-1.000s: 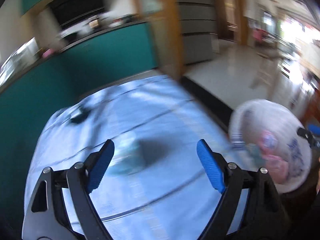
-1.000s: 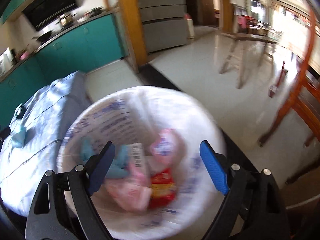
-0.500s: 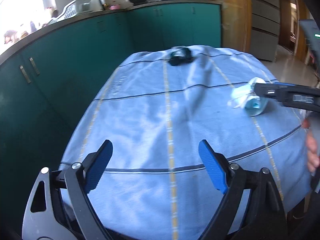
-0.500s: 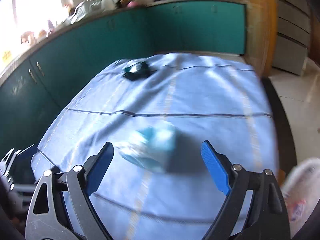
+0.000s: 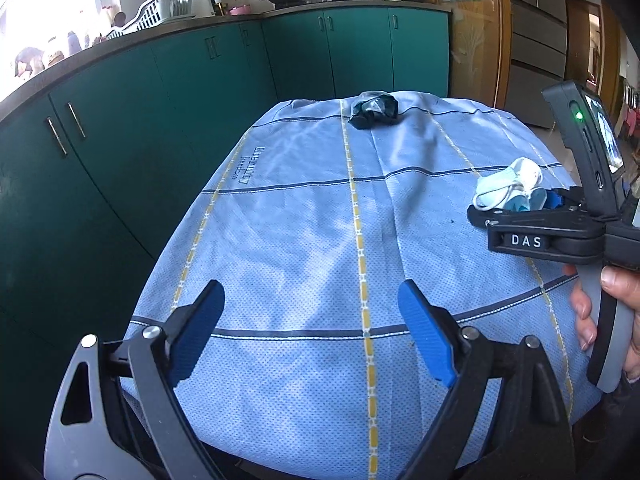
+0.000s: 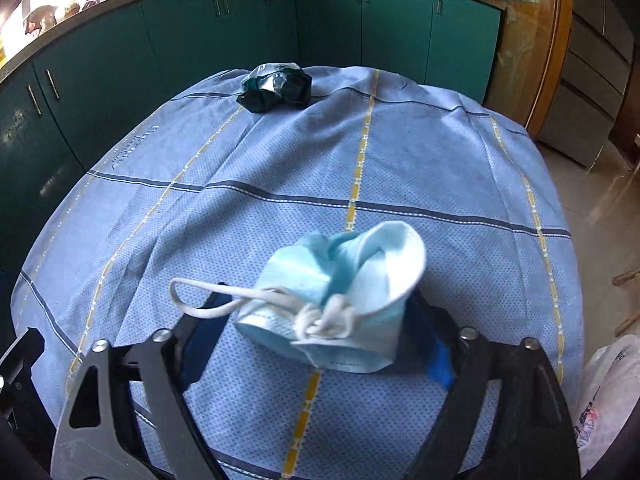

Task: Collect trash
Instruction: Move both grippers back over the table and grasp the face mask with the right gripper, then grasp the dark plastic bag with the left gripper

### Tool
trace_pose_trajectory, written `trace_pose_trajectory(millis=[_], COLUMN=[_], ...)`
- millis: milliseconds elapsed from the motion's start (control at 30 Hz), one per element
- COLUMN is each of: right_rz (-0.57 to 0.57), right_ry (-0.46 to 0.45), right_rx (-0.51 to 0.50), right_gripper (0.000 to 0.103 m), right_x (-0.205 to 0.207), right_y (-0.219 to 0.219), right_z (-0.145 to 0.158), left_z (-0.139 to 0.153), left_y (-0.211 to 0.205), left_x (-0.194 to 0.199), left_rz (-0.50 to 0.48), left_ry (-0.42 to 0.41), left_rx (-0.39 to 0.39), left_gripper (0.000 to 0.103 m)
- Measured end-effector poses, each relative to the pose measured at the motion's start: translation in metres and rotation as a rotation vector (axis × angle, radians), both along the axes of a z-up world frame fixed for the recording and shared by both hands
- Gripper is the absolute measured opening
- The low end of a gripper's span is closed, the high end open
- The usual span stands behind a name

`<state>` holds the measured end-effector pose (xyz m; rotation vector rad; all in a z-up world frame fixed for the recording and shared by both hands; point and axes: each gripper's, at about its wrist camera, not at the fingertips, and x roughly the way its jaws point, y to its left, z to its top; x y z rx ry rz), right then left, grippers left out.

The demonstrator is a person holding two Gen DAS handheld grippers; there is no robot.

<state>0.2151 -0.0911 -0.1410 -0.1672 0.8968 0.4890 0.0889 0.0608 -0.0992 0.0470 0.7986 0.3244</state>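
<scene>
Closing on mask (image 6: 340,300), loop (image 6: 200,300) loose.
Right gripper (image 6: 320,344) closing around mask, contact unclear; could slip. Left gripper (image 5: 308,336) near mask, wide open, empty.

Strong daylight enters from the window (image 5: 44,8) at upper left and is overexposed there. Both views are sharp, with soft shadows on the tablecloth (image 5: 304,216). Fisheye distortion bends the cabinets (image 6: 120,60) near the dark edges.

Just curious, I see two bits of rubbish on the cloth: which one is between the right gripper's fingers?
The crumpled light-blue face mask with white ear loops; the right gripper is closing around it. The dark crumpled wrapper lies untouched at the table's far edge.
</scene>
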Motion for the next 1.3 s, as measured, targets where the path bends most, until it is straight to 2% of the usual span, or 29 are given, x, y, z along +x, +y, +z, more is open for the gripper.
trace_pose_trajectory(millis=[67, 100, 200, 300, 367, 467, 533, 700, 800, 867, 933, 1033, 1067, 1100, 1167, 1300], right_rz=[0.004, 0.010, 0.038, 0.044, 0.038, 0.015, -0.005, -0.034, -0.042, -0.051, -0.055, -0.054, -0.054, -0.054, -0.054, -0.050], right_ry=[-0.010, -0.010, -0.027, -0.032, 0.000, 0.029, 0.043, 0.020, 0.017, 0.014, 0.006, 0.000, 0.002, 0.003, 0.002, -0.007], right_rx=[-0.002, 0.000, 0.032, 0.102, 0.152, 0.189, 0.187, 0.147, 0.134, 0.119, 0.098, 0.080, 0.082, 0.085, 0.081, 0.055], right_gripper=[0.054, 0.050, 0.043, 0.043, 0.043, 0.043, 0.043, 0.043, 0.045, 0.045, 0.045, 0.046, 0.046, 0.046, 0.046, 0.047], right_x=[0.002, 0.001, -0.003, 0.000, 0.005, 0.009, 0.011, 0.008, 0.006, 0.007, 0.007, 0.006, 0.007, 0.007, 0.007, 0.006], right_y=[0.001, 0.001, -0.003, -0.012, -0.019, -0.026, -0.028, -0.027, -0.026, -0.025, -0.023, -0.019, -0.020, -0.020, -0.019, -0.015], right_z=[0.001, 0.002, 0.006, 0.008, 0.007, 0.004, 0.002, 0.003, 0.003, 0.003, 0.002, 0.002, 0.002, 0.002, 0.002, 0.002], left_z=[0.000, 0.000, -0.001, 0.002, 0.007, 0.018, 0.020, 0.018, 0.009, 0.001, -0.007, -0.020, -0.023, -0.026, -0.030, -0.024], left_y=[-0.001, -0.001, -0.001, 0.003, 0.009, 0.020, 0.020, 0.008, 0.004, 0.007, 0.009, 0.015, 0.018, 0.020, 0.024, 0.028], left_x=[0.001, 0.002, 0.003, 0.011, 0.022, 0.058, 0.086, 0.182, 0.236, 0.274, 0.299, 0.322, 0.326, 0.327, 0.327, 0.307], left_rz=[0.002, 0.005, 0.011, 0.010, 0.009, 0.008, -0.004, -0.098, -0.117, -0.113, -0.121, -0.098, -0.093, -0.099, -0.108, -0.136], left_ry=[-0.001, -0.001, -0.004, -0.006, -0.023, -0.042, -0.042, -0.031, -0.001, 0.035, 0.060, 0.082, 0.090, 0.094, 0.108, 0.071], left_rx=[-0.002, -0.002, 0.000, -0.018, -0.038, -0.080, -0.075, 0.013, 0.052, 0.031, -0.023, -0.089, -0.119, -0.149, -0.205, -0.238], left_gripper=[0.088, 0.088, 0.088, 0.088, 0.088, 0.089, 0.090, 0.091, 0.094, 0.094, 0.094, 0.094, 0.088, 0.070, 0.065, 0.058])
